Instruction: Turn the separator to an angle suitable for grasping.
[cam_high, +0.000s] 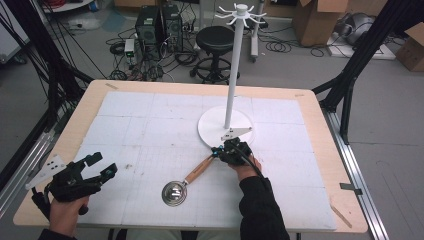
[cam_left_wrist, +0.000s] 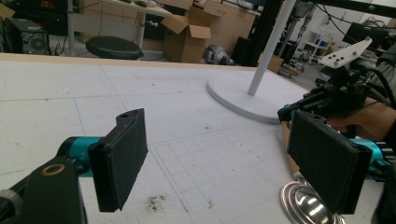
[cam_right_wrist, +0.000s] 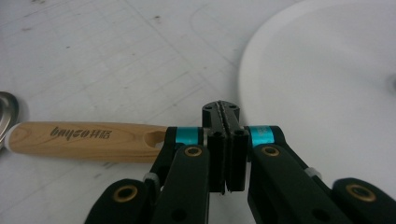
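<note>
The ladle (cam_high: 186, 182) is lying on the desk (cam_high: 150, 130), handle pointing to 1 o'clock at the clenched, empty right claw (cam_high: 218, 149); the left claw (cam_high: 102, 166), released, is being held at 9 o'clock.

Scoop's bowl (cam_right_wrist: 5, 114) cut off at frame edge; handle end hidden behind right hand-held gripper (cam_right_wrist: 226, 140).

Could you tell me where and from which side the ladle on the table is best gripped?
Probably by the wooden handle of the ladle, across its narrow width from above. It lies flat and straight with bare mat on both sides, while the round metal bowl is wide and slippery.
</note>
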